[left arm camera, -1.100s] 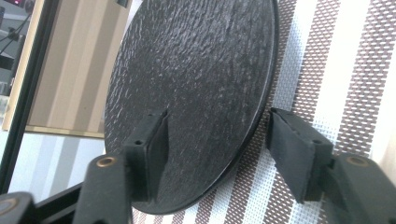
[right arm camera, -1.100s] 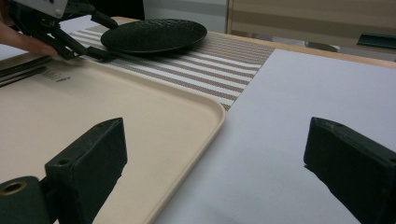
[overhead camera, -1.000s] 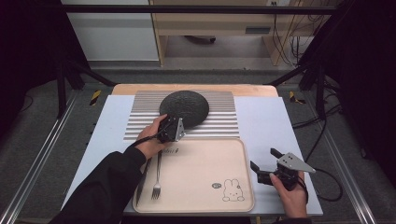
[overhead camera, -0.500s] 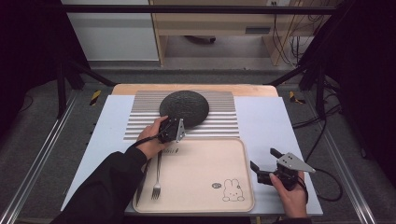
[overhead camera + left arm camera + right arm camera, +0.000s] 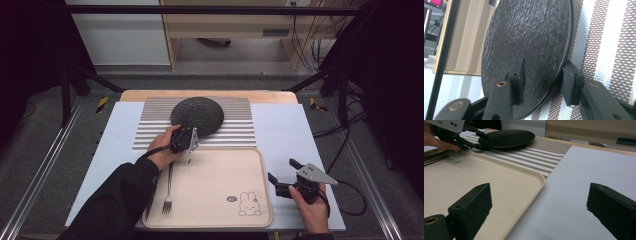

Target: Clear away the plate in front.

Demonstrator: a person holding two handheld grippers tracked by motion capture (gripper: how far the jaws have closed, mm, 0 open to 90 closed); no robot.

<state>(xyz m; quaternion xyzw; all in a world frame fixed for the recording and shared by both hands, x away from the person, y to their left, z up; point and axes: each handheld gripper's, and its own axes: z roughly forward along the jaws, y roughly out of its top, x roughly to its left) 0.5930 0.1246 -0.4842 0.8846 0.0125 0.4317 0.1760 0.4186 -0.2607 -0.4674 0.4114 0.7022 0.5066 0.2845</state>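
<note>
A black textured plate [image 5: 197, 115] rests on the striped mat [image 5: 240, 125] at the back of the table, its near edge raised off the mat. My left gripper [image 5: 179, 133] is at that near edge, jaws closed over the rim. In the left gripper view one pad lies on the plate's [image 5: 529, 45] top face and the other against its rim, with the gripper [image 5: 544, 80] straddling the edge. My right gripper [image 5: 282, 170] stands open over the bare table right of the tray, nothing between its fingers [image 5: 474, 202].
A beige tray [image 5: 215, 175] with a rabbit print lies at the front centre. A fork [image 5: 168, 192] lies along its left side, close to the left forearm. The pale table surface [image 5: 290, 130] stretches right of the mat. The tray's corner [image 5: 534, 182] sits just ahead of my right gripper.
The plate lay flat on the mat before; now its near edge is tipped up in my left gripper. The right gripper has stayed where it was.
</note>
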